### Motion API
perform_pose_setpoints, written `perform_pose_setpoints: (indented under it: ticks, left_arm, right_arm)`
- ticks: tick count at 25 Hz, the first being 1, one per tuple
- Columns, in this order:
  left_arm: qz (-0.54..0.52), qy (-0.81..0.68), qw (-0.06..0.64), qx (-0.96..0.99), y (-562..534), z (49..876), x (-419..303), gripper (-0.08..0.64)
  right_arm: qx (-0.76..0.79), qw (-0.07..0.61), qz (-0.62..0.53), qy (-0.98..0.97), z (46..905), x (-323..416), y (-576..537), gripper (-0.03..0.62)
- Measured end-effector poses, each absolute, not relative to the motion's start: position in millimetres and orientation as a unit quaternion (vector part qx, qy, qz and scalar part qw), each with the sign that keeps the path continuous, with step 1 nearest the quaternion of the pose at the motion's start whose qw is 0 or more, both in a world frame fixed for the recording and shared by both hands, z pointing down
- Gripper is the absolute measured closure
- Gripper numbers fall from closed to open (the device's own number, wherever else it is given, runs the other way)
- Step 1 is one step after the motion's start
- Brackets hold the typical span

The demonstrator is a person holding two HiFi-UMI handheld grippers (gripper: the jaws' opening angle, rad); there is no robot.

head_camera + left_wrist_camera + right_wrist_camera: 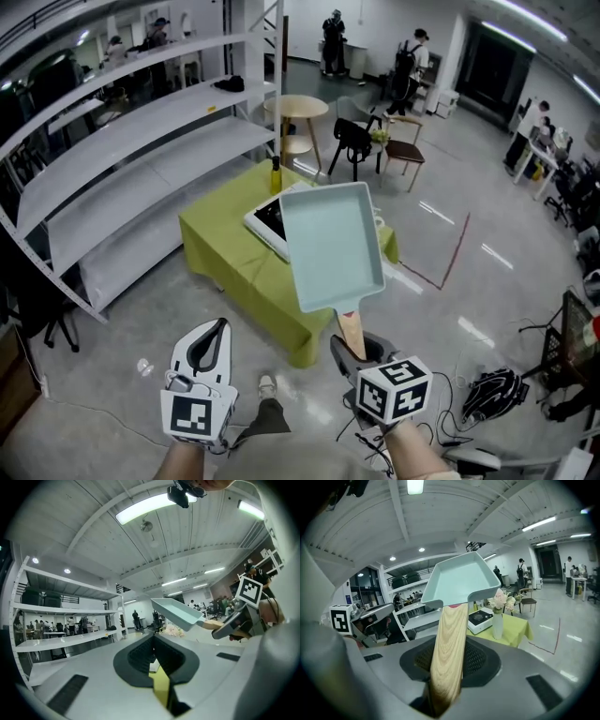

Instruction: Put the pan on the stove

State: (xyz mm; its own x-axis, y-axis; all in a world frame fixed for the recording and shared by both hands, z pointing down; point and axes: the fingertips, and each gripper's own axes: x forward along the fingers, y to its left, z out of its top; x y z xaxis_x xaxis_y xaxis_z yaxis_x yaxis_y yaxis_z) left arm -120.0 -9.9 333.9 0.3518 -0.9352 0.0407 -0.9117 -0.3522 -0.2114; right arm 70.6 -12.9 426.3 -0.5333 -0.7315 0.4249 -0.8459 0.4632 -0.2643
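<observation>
Your right gripper [356, 345] is clenching the pan [333, 246] by its wooden handle [447, 653], holding it in the air. The stove [266, 221] is sitting on the table [225, 255] ahead. Your left gripper [210, 339] is hanging closed, empty.

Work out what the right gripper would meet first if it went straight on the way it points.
Probably the white stove on the green-clothed table, the held pale blue rectangular pan arriving before the right gripper; depth is unclear.

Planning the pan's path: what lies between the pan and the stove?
Only air, in the right gripper view: the pan hangs in the right tongs, short of the stove; a vase stands beside it.
</observation>
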Motion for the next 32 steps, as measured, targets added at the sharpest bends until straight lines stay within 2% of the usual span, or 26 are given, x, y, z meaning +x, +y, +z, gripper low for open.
perform_pose_setpoints:
  ticks: [18, 26, 32]
  left_arm:
    - [-0.104, 0.51, 0.047, -0.853, -250.4, 369.4, -185.0, 0.554]
    - [-0.12, 0.505, 0.022, -0.854, -317.2, 411.3, -192.3, 0.554]
    - [-0.172, 0.501, 0.032, -0.848, -350.3, 456.8, -181.5, 0.553]
  right_arm:
    - [0.479, 0.168, 0.308, -0.805, 478.5, -28.1, -243.5, 0.482]
    - [0.485, 0.193, 0.349, -0.779, 520.4, -39.7, -310.8, 0.482]
    - [0.481, 0.215, 0.374, -0.763, 557.7, -33.6, -346.7, 0.482]
